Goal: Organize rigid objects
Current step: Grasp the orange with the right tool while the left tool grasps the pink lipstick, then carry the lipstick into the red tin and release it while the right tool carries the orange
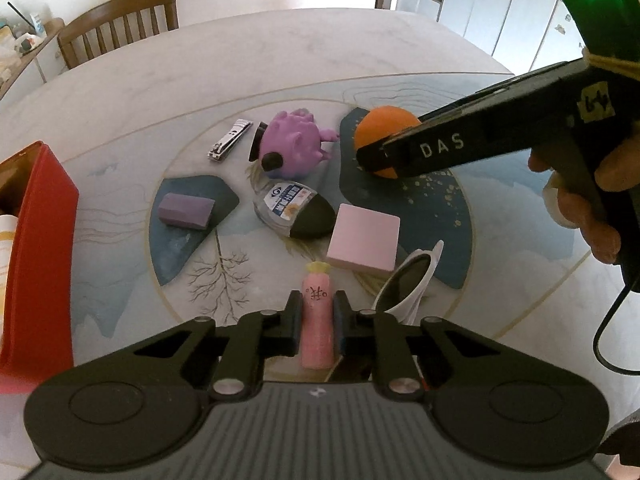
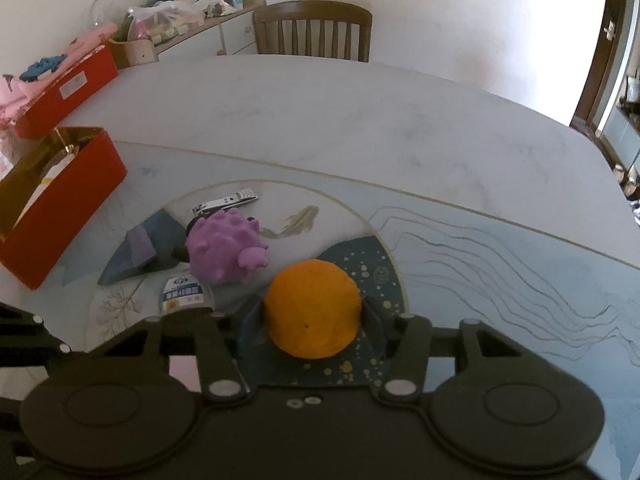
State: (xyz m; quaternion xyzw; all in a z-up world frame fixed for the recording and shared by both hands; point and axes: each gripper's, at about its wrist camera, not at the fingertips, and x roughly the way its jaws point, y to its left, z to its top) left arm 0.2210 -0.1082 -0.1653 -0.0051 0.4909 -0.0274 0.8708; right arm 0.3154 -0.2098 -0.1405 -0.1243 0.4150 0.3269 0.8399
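Observation:
My left gripper (image 1: 317, 314) is shut on a pink tube (image 1: 317, 328) with a yellow cap, which stands between its fingers low in the left wrist view. My right gripper (image 2: 314, 320) is closed on an orange ball (image 2: 312, 308) resting on the dark blue patch of the table mat; both pads touch its sides. From the left wrist view that gripper (image 1: 374, 156) reaches in from the right over the ball (image 1: 380, 128). A purple spiky toy (image 1: 292, 144), nail clippers (image 1: 230, 138), a purple block (image 1: 186, 210), a labelled bottle (image 1: 292, 208) and a pink square block (image 1: 364, 240) lie around.
An open red box (image 2: 60, 200) stands at the table's left edge, with a second red box (image 2: 68, 92) behind it. White sunglasses (image 1: 408, 280) lie beside the pink tube. A wooden chair (image 2: 312, 32) stands at the far side, next to a cluttered sideboard.

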